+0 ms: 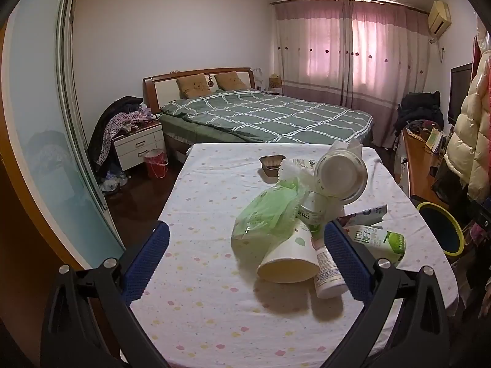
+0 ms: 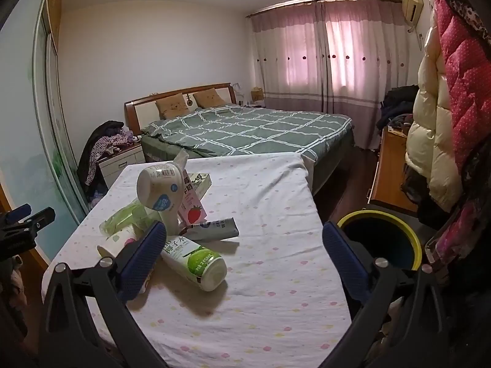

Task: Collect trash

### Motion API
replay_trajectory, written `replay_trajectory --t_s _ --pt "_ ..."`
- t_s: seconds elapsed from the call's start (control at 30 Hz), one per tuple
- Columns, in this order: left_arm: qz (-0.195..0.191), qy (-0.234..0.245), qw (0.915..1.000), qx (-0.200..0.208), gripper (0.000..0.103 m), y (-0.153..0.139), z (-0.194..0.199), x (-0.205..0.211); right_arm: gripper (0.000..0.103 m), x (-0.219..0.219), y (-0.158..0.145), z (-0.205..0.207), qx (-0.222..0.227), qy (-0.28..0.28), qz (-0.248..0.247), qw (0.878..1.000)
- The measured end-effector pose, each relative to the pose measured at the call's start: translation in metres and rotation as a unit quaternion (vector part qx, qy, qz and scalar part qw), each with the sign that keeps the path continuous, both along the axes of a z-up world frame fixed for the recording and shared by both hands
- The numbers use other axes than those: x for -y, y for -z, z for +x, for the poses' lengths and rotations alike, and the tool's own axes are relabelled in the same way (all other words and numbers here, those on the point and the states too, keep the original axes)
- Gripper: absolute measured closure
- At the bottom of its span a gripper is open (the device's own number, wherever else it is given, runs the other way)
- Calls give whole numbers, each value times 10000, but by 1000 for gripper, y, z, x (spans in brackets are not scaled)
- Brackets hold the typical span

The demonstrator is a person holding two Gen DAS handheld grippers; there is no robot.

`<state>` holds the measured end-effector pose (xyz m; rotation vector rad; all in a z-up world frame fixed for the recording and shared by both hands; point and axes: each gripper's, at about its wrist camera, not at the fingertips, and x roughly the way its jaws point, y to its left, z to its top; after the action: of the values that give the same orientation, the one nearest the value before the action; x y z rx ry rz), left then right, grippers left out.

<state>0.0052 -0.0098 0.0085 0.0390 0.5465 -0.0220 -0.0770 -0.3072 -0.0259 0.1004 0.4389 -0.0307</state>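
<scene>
We see a heap of trash on the table (image 2: 276, 184) in its dotted white cloth: a white paper cup (image 1: 288, 260) on its side, a green plastic bag (image 1: 267, 211), a green-labelled white bottle (image 2: 196, 260). Our left hand-held gripper (image 1: 245, 245) and right hand-held gripper (image 2: 242, 245) both gape wide, holding nothing. Right of the table stands a yellow-rimmed dark bin (image 2: 380, 239).

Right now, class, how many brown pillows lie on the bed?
2. One brown pillow with a bear face leans on the headboard's left half; the second brown pillow sits just to its right. None seems hidden.
</scene>
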Motion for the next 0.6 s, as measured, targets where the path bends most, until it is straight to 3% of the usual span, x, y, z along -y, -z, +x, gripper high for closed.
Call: replay_trajectory --t_s 0.6 --pt "-10 -77 10000 -44 4 11 3 -7 6 -5 4 9 -97 55 -61 9999"
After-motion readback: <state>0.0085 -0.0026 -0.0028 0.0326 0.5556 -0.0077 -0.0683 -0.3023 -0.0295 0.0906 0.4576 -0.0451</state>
